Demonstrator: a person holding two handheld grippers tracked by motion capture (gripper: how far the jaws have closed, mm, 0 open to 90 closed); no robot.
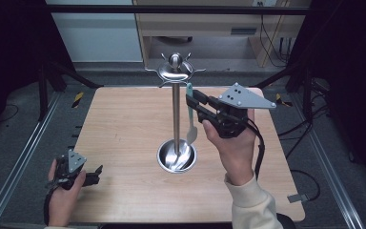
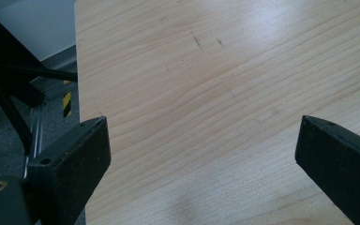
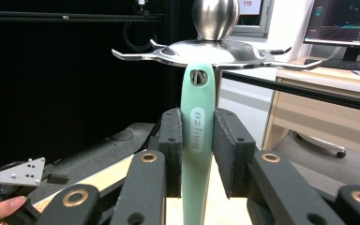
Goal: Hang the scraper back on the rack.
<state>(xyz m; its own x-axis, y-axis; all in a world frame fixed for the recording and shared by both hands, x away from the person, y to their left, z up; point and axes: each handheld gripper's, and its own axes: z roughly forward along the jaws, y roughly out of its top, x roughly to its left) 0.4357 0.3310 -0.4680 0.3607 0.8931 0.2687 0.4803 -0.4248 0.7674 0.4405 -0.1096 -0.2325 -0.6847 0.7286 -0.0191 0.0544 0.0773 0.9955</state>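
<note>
Green spatula (image 3: 198, 140) gripped by right gripper (image 3: 197, 152) (beneath rack (image 1: 176, 71) hooks).

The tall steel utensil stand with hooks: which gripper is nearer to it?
Right. The right gripper is beside the tall steel utensil stand, shut on a mint-green utensil under its hooks. The left gripper rests open near the wooden table's left front corner.

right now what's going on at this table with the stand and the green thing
A person holds a gripper in each hand. The right gripper is shut on the mint-green handle of a utensil, held upright beside the metal stand, its hanging hole just below the stand's hooked top disc; whether it is hooked on cannot be told. The left gripper is open, low over the wooden table near its front left corner.
</note>
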